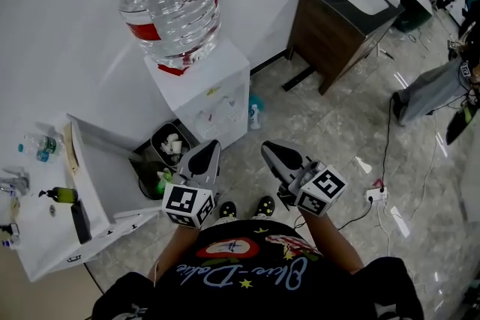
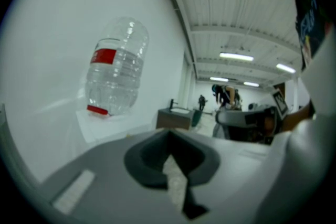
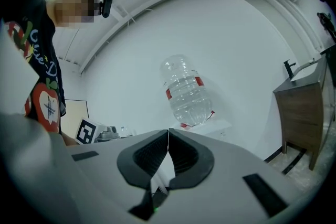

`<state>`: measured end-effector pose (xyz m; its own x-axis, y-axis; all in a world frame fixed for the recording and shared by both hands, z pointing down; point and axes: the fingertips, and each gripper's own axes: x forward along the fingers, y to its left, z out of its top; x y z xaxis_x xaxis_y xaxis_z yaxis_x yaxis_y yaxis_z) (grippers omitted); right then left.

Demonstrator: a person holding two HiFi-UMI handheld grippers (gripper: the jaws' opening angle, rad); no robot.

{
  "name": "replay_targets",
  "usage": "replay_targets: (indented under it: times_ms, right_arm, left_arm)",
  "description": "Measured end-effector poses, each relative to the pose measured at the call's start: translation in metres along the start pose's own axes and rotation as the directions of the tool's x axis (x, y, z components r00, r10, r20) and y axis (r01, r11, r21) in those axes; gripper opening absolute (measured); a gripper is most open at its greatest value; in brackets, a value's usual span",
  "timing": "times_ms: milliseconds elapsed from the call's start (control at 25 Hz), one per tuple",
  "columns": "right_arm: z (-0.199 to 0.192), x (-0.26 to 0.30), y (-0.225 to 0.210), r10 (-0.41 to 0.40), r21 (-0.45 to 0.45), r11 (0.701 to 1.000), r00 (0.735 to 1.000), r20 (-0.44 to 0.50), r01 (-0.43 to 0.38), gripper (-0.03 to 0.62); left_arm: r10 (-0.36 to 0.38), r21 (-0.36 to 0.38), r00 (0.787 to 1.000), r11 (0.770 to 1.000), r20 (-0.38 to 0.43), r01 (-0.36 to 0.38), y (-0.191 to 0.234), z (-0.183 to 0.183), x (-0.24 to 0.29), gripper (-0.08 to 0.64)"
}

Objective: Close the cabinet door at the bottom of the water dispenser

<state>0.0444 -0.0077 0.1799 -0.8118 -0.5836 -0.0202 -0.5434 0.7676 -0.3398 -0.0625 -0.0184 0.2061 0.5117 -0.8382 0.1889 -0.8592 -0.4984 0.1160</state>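
The water dispenser (image 1: 217,86) is a white box against the wall with a large clear bottle (image 1: 171,4) upside down on top. Its front faces me, and the low cabinet door is too foreshortened to make out. My left gripper (image 1: 212,146) and right gripper (image 1: 268,150) hang side by side above the floor, short of the dispenser, both shut and holding nothing. In the left gripper view the jaws of the left gripper (image 2: 169,134) meet below the bottle (image 2: 115,73). The right gripper (image 3: 168,131) points up at the bottle (image 3: 186,92).
A black bin (image 1: 166,146) stands left of the dispenser, beside a white side table (image 1: 52,228) carrying small bottles. A small spray bottle (image 1: 255,115) sits at the dispenser's right foot. A brown sink cabinet (image 1: 330,22) stands far right. A power strip (image 1: 373,195) and cables lie on the tiled floor.
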Motion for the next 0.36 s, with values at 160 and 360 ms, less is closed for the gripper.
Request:
replay_targets:
  times_ms: [160, 360]
  right_arm:
    - [-0.0073, 0.0011, 0.0018, -0.010, 0.013, 1.000, 1.000, -0.015, 0.010, 0.015]
    - [-0.0069, -0.0011, 0.0052, -0.012, 0.018, 1.000, 1.000, -0.003, 0.013, 0.015]
  left_arm:
    - [0.005, -0.028, 1.000, 1.000, -0.009, -0.005, 0.0047, -0.0060, -0.0027, -0.002]
    - [0.027, -0.033, 0.999, 0.999, -0.023, -0.027, 0.0081, -0.0068, -0.0048, -0.002]
